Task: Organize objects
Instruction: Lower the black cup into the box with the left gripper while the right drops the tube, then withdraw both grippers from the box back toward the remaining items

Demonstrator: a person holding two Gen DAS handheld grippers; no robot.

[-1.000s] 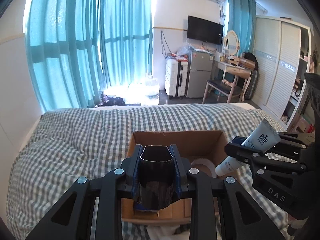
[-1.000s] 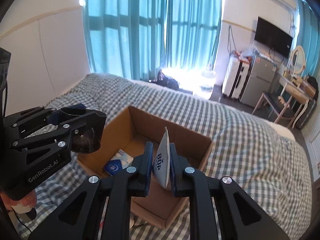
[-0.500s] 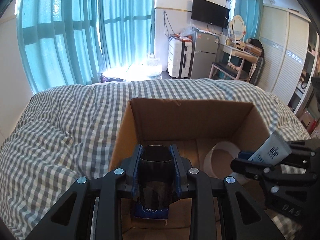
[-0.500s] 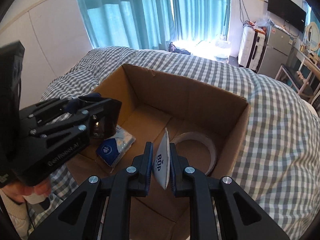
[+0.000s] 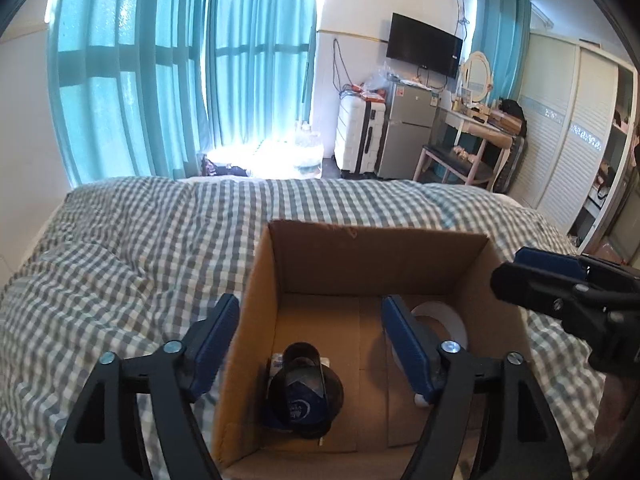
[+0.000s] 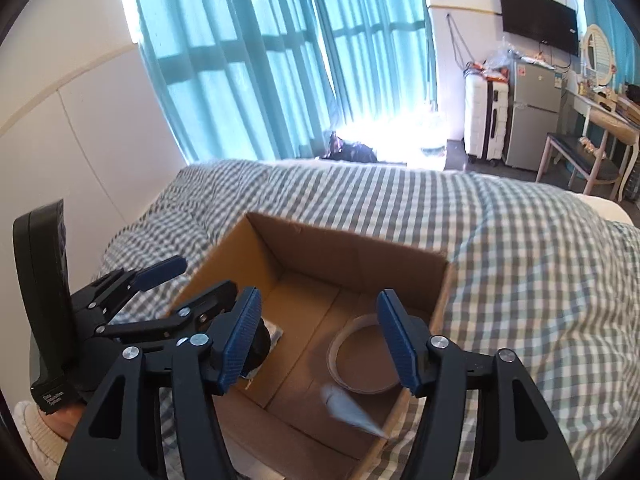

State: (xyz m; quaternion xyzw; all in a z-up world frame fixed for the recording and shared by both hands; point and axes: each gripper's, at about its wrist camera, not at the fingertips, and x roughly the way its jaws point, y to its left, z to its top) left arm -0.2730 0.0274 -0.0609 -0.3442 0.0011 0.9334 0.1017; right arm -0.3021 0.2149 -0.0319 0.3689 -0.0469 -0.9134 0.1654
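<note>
An open cardboard box [image 5: 380, 256] [image 6: 348, 252] stands on the checked bed. My left gripper [image 5: 312, 340] is open above its left part, and a black cup [image 5: 304, 392] sits below it in the box on a blue tissue pack. My right gripper [image 6: 320, 340] is open above the box. A white tube [image 6: 348, 404], blurred, is in the box below the right gripper, beside a roll of clear tape [image 6: 360, 356] [image 5: 444, 320]. The right gripper [image 5: 560, 288] shows at the right of the left wrist view. The left gripper [image 6: 160, 292] shows at the left of the right wrist view.
The grey-checked duvet [image 5: 132, 264] covers the bed around the box. Teal curtains [image 5: 160, 72] hang behind. A suitcase [image 5: 360, 136], a small fridge [image 5: 408, 128], a dressing table with chair [image 5: 468, 148] and a wardrobe [image 5: 572, 136] stand across the room.
Both grippers opened. The black cup left the left gripper and now sits in the box. The white tube left the right gripper and is in the box, blurred. Both grippers rose a little.
</note>
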